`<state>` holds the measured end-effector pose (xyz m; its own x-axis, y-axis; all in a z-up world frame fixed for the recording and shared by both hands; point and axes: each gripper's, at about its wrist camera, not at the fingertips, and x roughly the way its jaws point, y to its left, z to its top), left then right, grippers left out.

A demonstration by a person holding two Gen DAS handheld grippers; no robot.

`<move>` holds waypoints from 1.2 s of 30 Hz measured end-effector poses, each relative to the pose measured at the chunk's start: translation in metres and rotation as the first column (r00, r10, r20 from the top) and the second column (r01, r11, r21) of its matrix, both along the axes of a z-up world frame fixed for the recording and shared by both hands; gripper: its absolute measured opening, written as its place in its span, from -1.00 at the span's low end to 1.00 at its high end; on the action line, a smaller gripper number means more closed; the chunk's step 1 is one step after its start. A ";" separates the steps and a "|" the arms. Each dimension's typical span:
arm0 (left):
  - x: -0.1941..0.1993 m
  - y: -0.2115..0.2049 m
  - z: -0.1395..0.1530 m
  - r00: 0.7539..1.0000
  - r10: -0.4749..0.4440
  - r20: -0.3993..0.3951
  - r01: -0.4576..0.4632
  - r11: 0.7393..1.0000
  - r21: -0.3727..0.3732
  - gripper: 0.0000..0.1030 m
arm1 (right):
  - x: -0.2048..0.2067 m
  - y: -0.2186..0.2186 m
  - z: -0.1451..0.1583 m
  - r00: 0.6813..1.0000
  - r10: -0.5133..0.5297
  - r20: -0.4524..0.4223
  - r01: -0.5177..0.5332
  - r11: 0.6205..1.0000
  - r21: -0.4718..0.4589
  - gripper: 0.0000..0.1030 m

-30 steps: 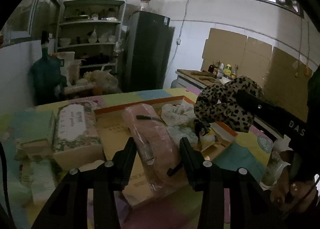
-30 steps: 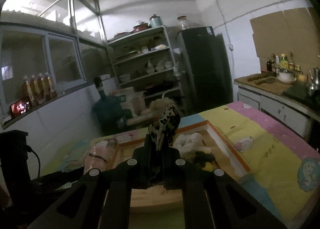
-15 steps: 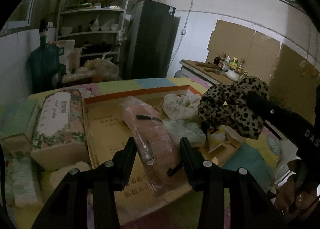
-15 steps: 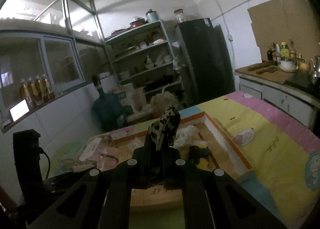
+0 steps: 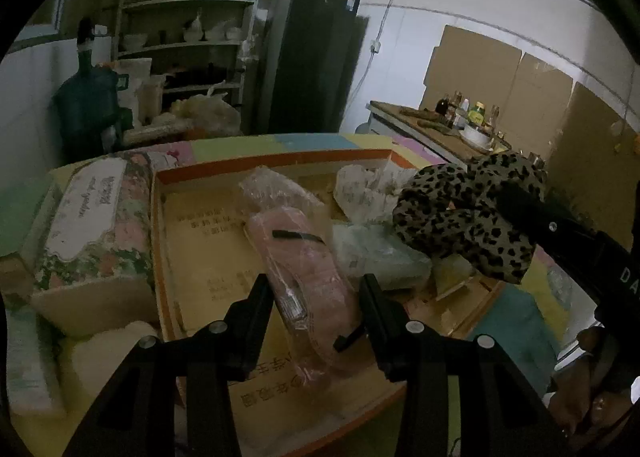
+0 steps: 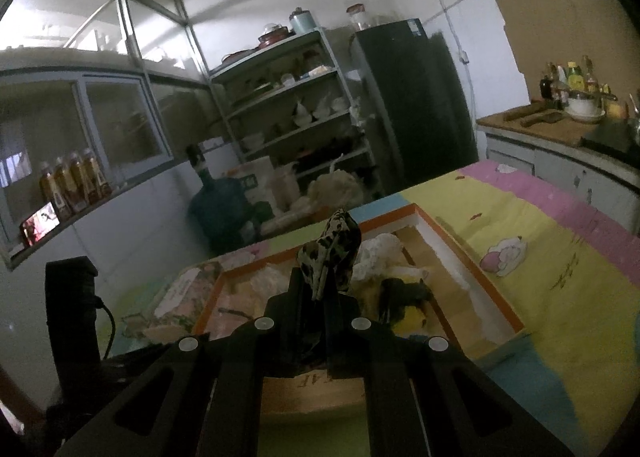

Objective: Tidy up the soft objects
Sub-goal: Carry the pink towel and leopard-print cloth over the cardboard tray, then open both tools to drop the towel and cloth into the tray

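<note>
Left wrist view: left gripper clamped pink bagged bundle over orange-rimmed box; right gripper pinched leopard cloth near box's right edge. Both looked light, limp; bag probably slippery, mid-body hold best.

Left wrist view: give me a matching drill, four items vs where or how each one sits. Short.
Items:
1. leopard-print fabric piece
2. pink bagged item
3. floral tissue box
4. white crumpled cloth

States:
A. outside the orange-rimmed box, along its left wall
B. between the left gripper fingers
C. clamped in the right gripper
D. lying at the back of the orange-rimmed box

Pairs: 1-C, 2-B, 3-A, 4-D
</note>
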<state>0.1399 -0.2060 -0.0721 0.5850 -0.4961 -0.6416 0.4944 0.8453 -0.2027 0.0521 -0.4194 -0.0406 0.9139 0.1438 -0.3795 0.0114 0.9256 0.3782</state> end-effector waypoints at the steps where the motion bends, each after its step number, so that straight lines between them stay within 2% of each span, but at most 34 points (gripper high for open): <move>1: 0.000 -0.001 -0.001 1.000 0.000 -0.004 0.000 1.000 0.002 -0.12 | 0.001 -0.001 -0.001 1.000 0.003 -0.004 -0.003 1.000 0.006 -0.84; 5: 0.006 -0.003 -0.008 0.999 0.002 -0.039 -0.002 1.000 0.007 -0.11 | 0.009 -0.007 -0.015 0.999 0.014 -0.041 -0.012 0.999 0.041 -0.82; 9: 0.007 -0.003 -0.009 0.999 0.014 -0.041 -0.013 1.000 0.012 -0.09 | 0.012 -0.011 -0.024 0.998 0.014 -0.064 -0.011 0.998 0.057 -0.79; 11: 0.007 -0.003 -0.010 0.999 0.018 -0.044 -0.018 1.000 0.013 -0.03 | 0.013 -0.012 -0.026 0.997 0.013 -0.071 -0.009 0.998 0.057 -0.72; 12: 0.007 -0.004 -0.009 0.999 0.016 -0.046 -0.016 1.000 0.009 0.00 | 0.013 -0.013 -0.027 0.997 0.013 -0.073 -0.009 0.998 0.059 -0.60; 14: 0.008 -0.003 -0.010 0.998 0.008 -0.060 -0.009 1.000 -0.011 0.27 | 0.013 -0.013 -0.028 0.997 0.009 -0.078 -0.004 0.998 0.062 -0.42; 15: 0.007 -0.002 -0.009 0.998 0.007 -0.059 -0.008 1.000 -0.017 0.33 | 0.012 -0.014 -0.028 0.997 0.007 -0.078 -0.002 0.998 0.062 -0.35; 17: 0.005 -0.001 -0.007 0.999 0.014 -0.039 -0.015 1.000 -0.018 0.48 | 0.011 -0.014 -0.028 0.996 0.003 -0.085 0.002 0.998 0.055 -0.32; 21: -0.002 0.003 0.001 1.000 0.023 0.010 -0.023 1.000 -0.014 0.52 | 0.010 -0.012 -0.028 0.996 -0.001 -0.089 0.004 0.999 0.040 -0.03; 25: -0.008 0.006 0.009 0.999 0.029 0.046 -0.028 1.000 -0.008 0.52 | 0.009 -0.011 -0.026 0.996 -0.006 -0.090 0.009 0.999 0.038 0.16; 32: -0.017 0.016 0.022 0.996 0.039 0.085 -0.038 0.999 -0.023 0.52 | 0.005 -0.011 -0.025 0.993 -0.047 -0.111 0.049 0.999 0.017 0.29; 36: -0.023 0.023 0.029 0.993 0.046 0.107 -0.042 0.999 -0.033 0.52 | -0.003 -0.015 -0.023 0.990 -0.080 -0.112 0.083 0.996 0.018 0.30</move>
